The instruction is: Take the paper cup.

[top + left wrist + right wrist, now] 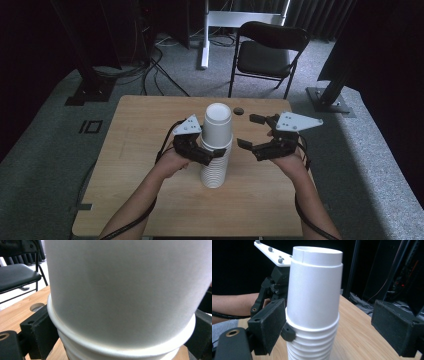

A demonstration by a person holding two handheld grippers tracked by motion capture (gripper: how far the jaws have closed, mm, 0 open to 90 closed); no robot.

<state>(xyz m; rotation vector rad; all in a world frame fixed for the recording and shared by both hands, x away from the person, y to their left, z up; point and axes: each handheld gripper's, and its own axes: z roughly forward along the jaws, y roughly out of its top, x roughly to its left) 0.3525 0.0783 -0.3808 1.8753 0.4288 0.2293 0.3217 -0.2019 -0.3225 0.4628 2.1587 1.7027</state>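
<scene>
At the left, the left claw (202, 152) was clamped on the stack of white cups (216, 155) just below the rim where the top cup (218, 122) sat raised, one pad on each side of the stack in the left gripper view. The left hand (172, 161) came in low from the near edge, wrist roughly level, steadying the stack. The stack stood upright near the middle of the wooden surface (135, 150). To its right, the right claw (250, 132) hung wide open, near but not touching, its jaws framing the top cup in the right gripper view. The step looked like separating the top cup; next, the right claw would need to close on it and lift straight up.
</scene>
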